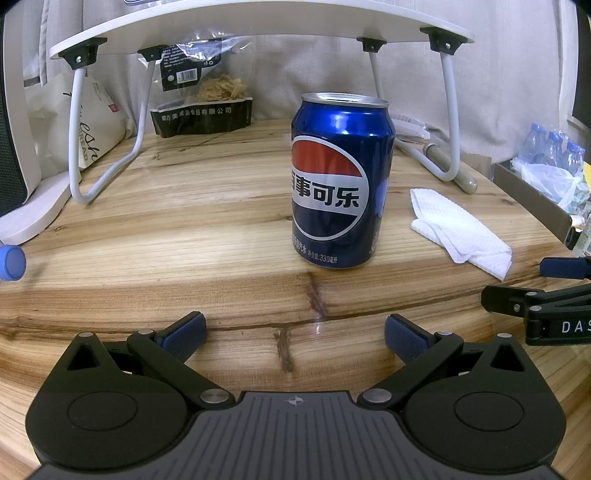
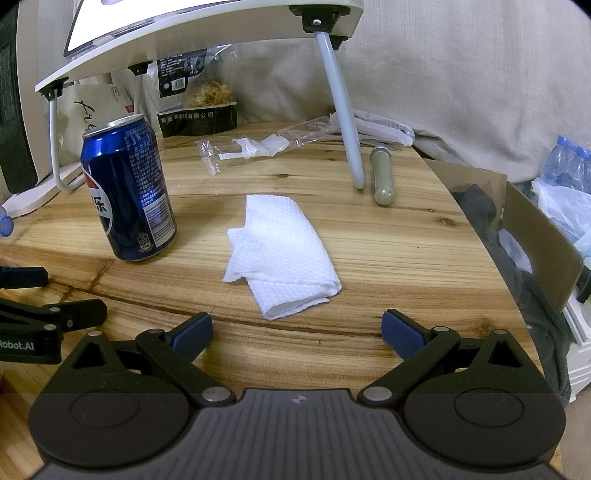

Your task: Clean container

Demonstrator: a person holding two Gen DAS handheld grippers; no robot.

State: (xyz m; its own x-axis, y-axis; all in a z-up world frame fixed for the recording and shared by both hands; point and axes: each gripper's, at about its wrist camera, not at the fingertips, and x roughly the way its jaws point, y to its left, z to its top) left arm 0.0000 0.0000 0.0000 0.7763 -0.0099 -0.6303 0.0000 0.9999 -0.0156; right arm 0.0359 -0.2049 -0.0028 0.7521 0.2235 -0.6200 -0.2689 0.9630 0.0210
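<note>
Pale knotty wooden worktop fills both views, backed by a grey-white cloth wall and roofed at the far side by a small white folding lap desk on bent white tube legs, its top cut off by the frame. Upright near the middle stands the blue Pepsi soda can, opened at the top; what is inside cannot be seen, and in the right wrist view its logo is mostly turned away. Just right of the can, apart from it, lies a folded white textured paper towel, seen whole in the right wrist view.

Behind the can, under the desk, a clear-and-black snack bag leans against the cloth; its small print is too fine to read. Left of that sits a white paper bread bag, partly hidden by a desk leg. Right of the can and beyond the towel lie a crumpled clear plastic wrapper and a glass tube with greenish-grey filling. Bottled water in plastic wrap is blurred at the edge.

The left gripper hovers short of the can, fingers spread wide and empty. The right gripper is spread likewise, just short of the towel, touching nothing.
</note>
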